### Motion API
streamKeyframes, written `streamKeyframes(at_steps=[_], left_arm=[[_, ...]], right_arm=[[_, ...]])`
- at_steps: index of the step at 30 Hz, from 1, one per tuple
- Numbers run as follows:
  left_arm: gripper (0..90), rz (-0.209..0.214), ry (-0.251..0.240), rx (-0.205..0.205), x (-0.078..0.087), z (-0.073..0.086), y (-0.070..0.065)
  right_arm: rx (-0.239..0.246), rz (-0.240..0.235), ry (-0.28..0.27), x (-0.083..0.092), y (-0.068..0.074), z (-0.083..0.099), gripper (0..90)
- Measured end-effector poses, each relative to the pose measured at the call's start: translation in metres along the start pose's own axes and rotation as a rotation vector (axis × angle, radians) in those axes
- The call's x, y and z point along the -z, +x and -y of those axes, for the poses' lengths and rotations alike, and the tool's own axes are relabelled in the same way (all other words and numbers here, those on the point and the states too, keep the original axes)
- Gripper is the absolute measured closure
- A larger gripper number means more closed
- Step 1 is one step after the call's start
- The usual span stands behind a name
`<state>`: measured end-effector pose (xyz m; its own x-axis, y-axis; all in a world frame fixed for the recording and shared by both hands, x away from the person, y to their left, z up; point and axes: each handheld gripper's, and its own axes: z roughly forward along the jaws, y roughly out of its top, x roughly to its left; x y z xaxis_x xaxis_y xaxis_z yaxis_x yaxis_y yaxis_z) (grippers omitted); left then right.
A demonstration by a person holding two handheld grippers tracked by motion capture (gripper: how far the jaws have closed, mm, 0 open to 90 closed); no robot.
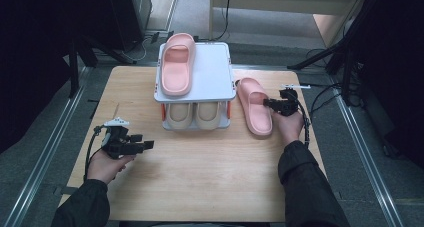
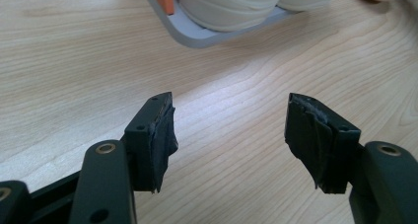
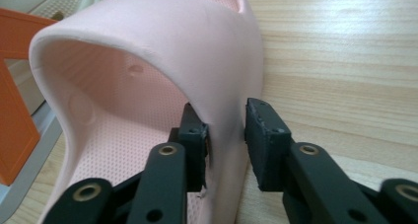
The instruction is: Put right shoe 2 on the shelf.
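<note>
A pink slipper (image 1: 254, 107) lies on the wooden table just right of a small white shoe rack (image 1: 215, 72). My right gripper (image 1: 270, 104) reaches it from the right. In the right gripper view one jaw sits inside the slipper (image 3: 162, 31) and the other outside, with my right gripper (image 3: 224, 120) shut on the strap's side wall. A second pink slipper (image 1: 177, 64) rests on the rack's top shelf. My left gripper (image 1: 145, 146) hovers low at the table's left, open, with nothing but bare wood between the jaws of the left gripper (image 2: 229, 115).
A pair of beige slippers (image 1: 195, 114) fills the rack's lower shelf, seen close as beige slippers (image 2: 231, 4) on the grey base (image 2: 197, 36). Orange posts (image 3: 15, 86) hold up the top shelf. Metal rails run along both table sides.
</note>
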<state>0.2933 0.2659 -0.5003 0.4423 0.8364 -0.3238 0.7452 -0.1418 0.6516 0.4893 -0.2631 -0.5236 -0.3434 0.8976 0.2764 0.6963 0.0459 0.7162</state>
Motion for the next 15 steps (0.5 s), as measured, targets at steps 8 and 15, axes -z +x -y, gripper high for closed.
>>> streamKeyframes(at_steps=[8,15], left_arm=[[36.1,0.008,-0.001,0.016,0.001,0.0,0.004],[36.0,0.009,-0.005,0.026,0.002,-0.001,0.007]], right_arm=[[-0.033,0.0,0.013,0.005,-0.002,-0.008,83.9],[-0.02,-0.004,0.004,0.013,0.004,-0.013,84.4]])
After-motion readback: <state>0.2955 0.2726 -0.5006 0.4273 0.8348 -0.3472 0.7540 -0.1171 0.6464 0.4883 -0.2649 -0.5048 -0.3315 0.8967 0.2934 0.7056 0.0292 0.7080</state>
